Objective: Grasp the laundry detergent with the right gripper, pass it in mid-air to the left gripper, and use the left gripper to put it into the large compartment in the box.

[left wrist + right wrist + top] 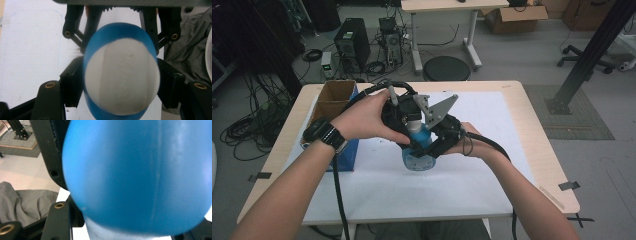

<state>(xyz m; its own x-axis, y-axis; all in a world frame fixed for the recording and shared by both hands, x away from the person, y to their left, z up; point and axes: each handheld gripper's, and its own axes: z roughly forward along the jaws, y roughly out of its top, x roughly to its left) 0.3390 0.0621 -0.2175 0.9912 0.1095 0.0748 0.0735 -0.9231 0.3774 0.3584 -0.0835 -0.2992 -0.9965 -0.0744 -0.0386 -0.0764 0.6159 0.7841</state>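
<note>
- Gripping a blue bottle [418, 145] from both sides, two grippers meet above the white mat [492, 165].
- Left gripper [120, 82]: its jaws press the bottle's flanks, the white-labelled end [122, 77] bulging out between them.
- Right gripper [140, 230]: blue plastic sits against its jaws; whether they clamp it cannot be told.
- A cardboard box [332, 97] stands beside the left hand [364, 117].

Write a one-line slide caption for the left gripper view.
Left gripper's black fingers flank a blue bottle with a white label, over the white table cover.
</note>
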